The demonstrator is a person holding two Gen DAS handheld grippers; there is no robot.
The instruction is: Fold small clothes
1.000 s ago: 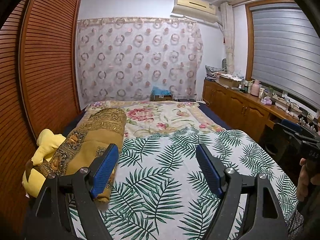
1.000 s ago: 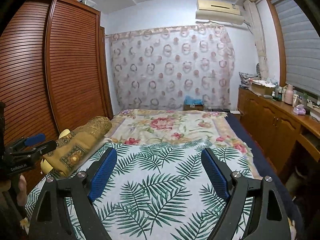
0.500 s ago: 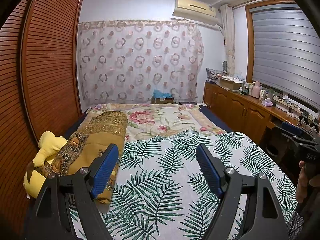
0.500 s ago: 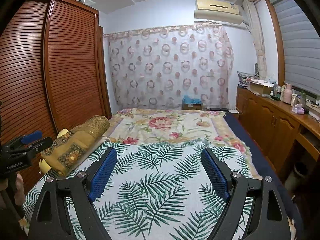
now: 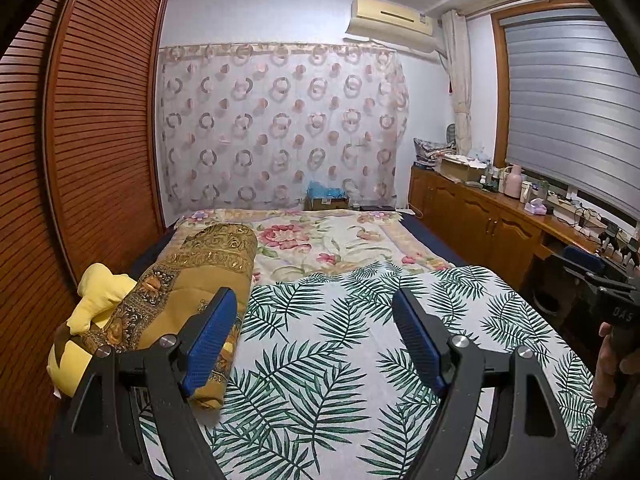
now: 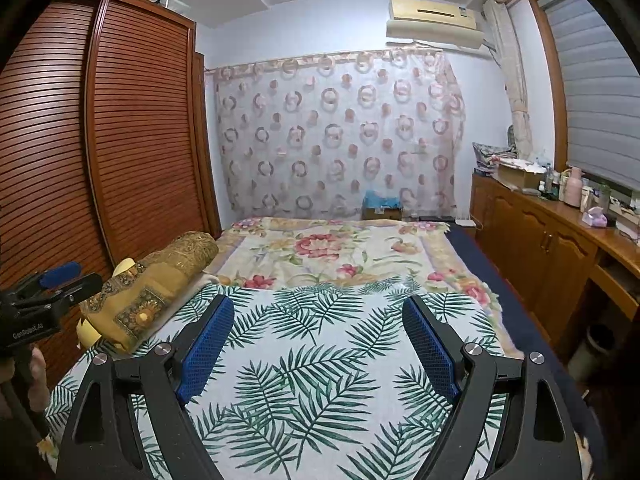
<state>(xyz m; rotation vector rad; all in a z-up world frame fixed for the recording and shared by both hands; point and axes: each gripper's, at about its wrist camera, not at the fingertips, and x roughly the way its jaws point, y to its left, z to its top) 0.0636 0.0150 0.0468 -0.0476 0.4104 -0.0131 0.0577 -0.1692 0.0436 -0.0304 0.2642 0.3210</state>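
From the left wrist view, our left gripper hangs over the palm-leaf sheet with its jaws apart and empty, a rolled gold quilt just beside its left finger and no small garment anywhere on the bed. From the right wrist view, our right gripper is spread and empty too, over the same sheet. We can't find the clothes, so we can't say which hand is nearer.

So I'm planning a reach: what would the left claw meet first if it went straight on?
Probably the palm-leaf sheet on the bed; the open left claw points slightly down at it. Depth is unclear.
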